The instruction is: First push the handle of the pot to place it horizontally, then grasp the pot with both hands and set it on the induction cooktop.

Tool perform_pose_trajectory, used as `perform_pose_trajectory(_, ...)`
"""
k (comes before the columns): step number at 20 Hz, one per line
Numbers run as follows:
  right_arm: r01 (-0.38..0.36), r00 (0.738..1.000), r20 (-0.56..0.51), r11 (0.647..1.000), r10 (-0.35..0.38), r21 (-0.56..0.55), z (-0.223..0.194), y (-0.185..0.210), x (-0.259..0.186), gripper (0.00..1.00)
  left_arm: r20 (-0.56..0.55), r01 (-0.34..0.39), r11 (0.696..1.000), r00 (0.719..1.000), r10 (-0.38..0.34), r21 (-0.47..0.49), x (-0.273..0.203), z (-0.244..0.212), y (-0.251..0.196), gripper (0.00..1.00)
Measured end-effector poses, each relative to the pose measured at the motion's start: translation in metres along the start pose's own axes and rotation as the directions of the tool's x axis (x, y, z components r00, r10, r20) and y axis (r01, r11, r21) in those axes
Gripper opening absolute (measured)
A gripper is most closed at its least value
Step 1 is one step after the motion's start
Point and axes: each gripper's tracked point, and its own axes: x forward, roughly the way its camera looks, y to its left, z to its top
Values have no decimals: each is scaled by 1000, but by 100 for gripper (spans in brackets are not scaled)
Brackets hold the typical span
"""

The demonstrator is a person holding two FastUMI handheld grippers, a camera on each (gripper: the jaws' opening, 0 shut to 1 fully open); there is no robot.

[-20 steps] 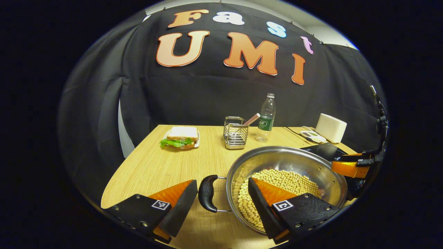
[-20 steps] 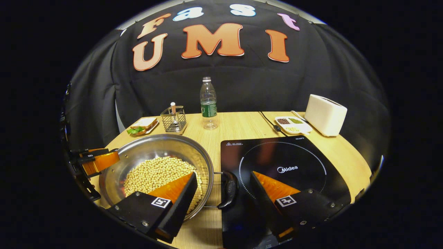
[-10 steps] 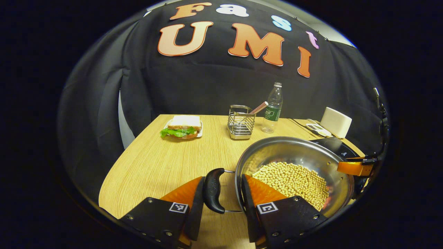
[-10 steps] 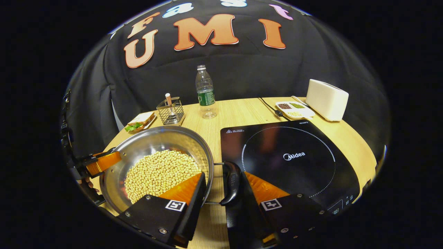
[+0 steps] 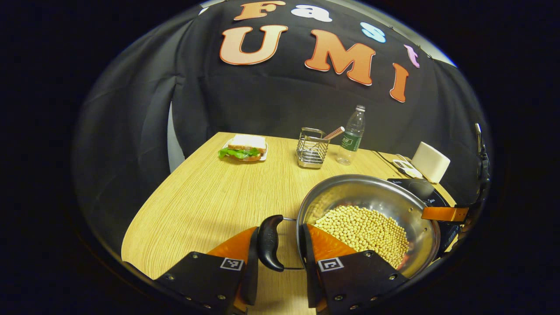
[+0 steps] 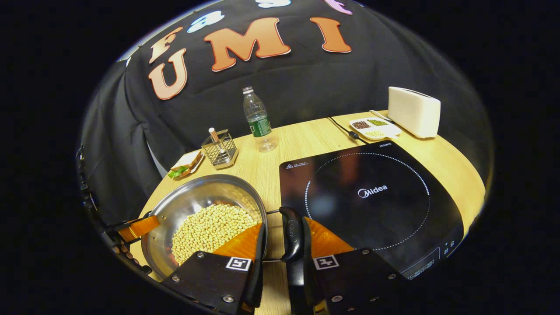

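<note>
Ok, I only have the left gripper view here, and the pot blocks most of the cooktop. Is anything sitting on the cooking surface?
Observer: No. In the right gripper view the induction cooktop is bare, and it lies flat on the table just to the right of the pot.
Operator: And is the other hand-held gripper on the far handle?
Observer: The right hand-held gripper brackets the pot's right handle. One finger rests against it, while a gap shows between the handle and the other finger.
</note>
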Motion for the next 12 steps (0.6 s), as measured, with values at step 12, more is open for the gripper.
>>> perform_pose_trajectory(12, -65, 990, 122, 998, 64, 2, 70, -33, -76, 37, 114, -34, 999, 993, 34, -1, -67, 49, -57, 46)
